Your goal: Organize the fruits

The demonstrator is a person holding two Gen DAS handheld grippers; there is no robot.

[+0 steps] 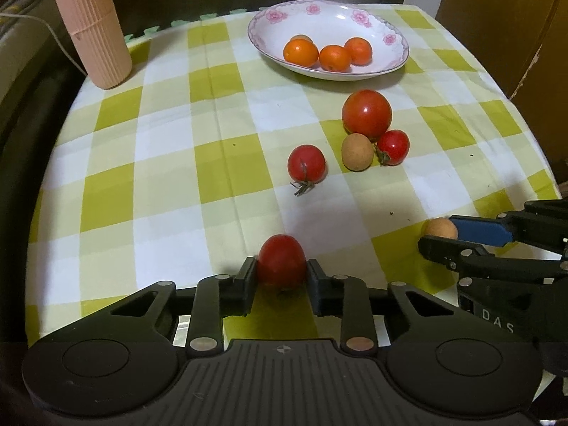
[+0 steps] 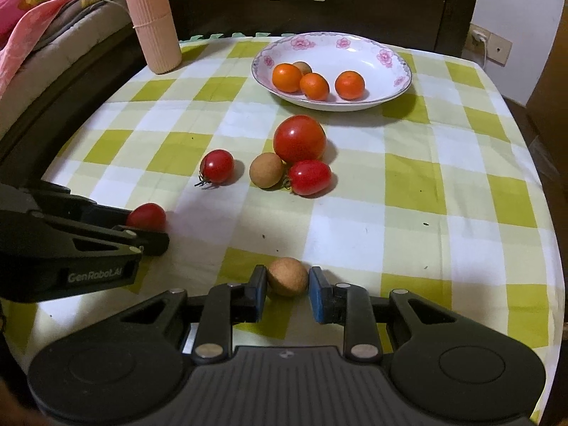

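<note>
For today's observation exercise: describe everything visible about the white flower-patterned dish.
The shallow white dish with pink flowers on its rim looks like glazed ceramic, with a thin dark scalloped edge. It sits upright at the far side of the green-checked tablecloth, holding three small oranges and one brown round fruit. Neither gripper touches it.

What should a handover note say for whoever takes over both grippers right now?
Left gripper: shut on a small red tomato, low over the tablecloth.
Right gripper: around a brown longan; contact on the right pad unclear.
Done: three oranges and one brown fruit are in the floral plate.
Left: the big tomato, two small tomatoes, another longan, plus both held fruits.
</note>
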